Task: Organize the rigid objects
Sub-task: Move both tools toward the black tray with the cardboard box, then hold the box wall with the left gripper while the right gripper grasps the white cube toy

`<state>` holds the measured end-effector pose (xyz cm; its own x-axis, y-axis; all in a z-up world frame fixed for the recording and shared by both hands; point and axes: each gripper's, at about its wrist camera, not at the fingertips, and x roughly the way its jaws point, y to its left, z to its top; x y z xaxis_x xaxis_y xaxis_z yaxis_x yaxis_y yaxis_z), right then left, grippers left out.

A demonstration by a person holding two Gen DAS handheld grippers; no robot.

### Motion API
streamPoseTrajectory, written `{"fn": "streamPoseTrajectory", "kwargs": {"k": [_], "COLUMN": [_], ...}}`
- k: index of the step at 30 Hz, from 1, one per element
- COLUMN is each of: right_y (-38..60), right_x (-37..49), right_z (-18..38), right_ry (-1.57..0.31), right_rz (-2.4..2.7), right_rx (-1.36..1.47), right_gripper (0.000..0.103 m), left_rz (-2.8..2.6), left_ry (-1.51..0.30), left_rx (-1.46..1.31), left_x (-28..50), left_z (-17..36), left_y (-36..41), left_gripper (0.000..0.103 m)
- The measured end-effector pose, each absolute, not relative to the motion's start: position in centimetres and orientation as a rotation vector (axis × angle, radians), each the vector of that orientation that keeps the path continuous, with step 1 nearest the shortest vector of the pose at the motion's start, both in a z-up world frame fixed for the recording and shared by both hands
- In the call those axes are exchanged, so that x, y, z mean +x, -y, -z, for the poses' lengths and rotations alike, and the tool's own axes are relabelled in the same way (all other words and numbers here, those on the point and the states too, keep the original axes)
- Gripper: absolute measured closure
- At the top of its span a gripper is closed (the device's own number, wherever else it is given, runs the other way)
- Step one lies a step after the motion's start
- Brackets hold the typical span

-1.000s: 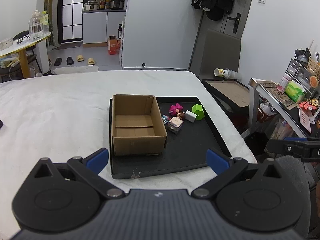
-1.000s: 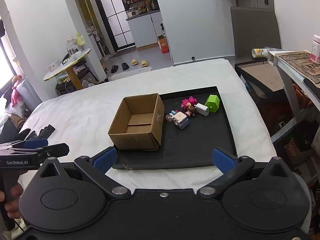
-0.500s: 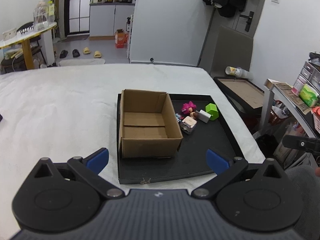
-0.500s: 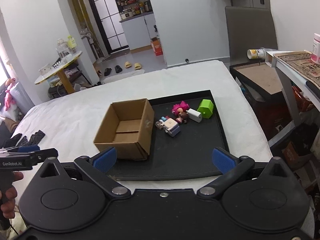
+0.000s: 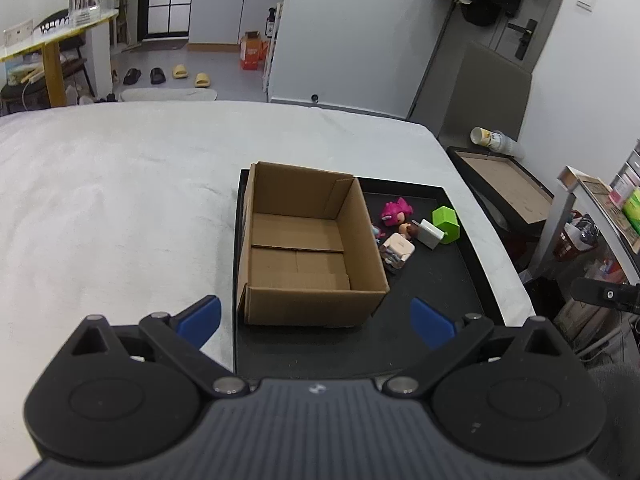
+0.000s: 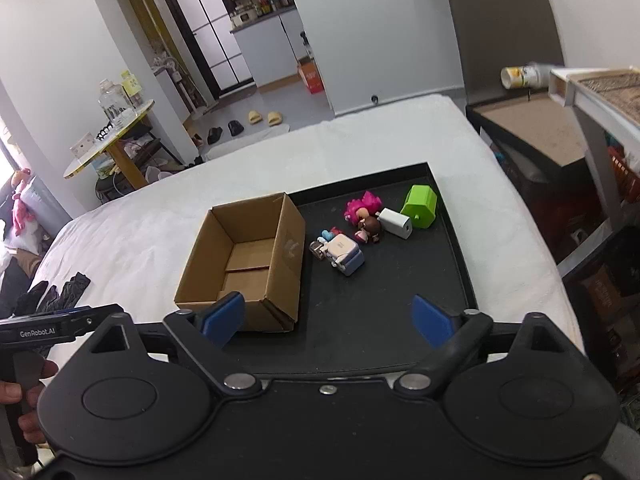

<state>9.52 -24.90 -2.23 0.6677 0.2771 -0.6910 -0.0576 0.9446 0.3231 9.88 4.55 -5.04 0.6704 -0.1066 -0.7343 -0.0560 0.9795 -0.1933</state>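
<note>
Toys (image 6: pixel 362 224) lie clustered on the black tray (image 6: pixel 460 264) just right of the empty cardboard box (image 6: pixel 244 264) standing on it. Left gripper (image 5: pixel 316 316) hangs released, nothing between its fingers. Right gripper (image 6: pixel 326 316) is unclenched too, its jaws having just been closing on nothing.

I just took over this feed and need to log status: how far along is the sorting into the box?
Nothing looks done: the cardboard box on the black tray is empty. Nothing is in hand; the right hand-held gripper, its jaws just closing a little, and the left hand-held gripper are both open and empty. Left: the green block, white charger, pink-haired doll and the other small items beside them.
</note>
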Motion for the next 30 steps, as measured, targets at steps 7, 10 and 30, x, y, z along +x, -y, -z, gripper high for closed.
{"fn": "streamPoseTrajectory", "kwargs": {"k": [7, 10, 30], "right_y": [25.1, 25.1, 23.5], "right_x": [13.0, 14.6, 25.1], "right_z": [3.6, 4.1, 8.8], "right_ry": [-0.878, -0.903, -1.035], "right_rz": [-0.199, -0.198, -0.126], "right_rx": [0.303, 0.311, 0.435], "right_gripper": [0.017, 0.018, 0.023], "left_rz": [-0.004, -0.026, -0.085], "left_ry": [-0.892, -0.914, -1.063], "left_rx": [-0.27, -0.29, -0.406], "left_x": [13.0, 14.1, 21.5], "left_z": [6.9, 7.7, 14.4], "left_y": [-6.2, -6.9, -10.4], "left_gripper": [0.024, 0.034, 0.079]}}
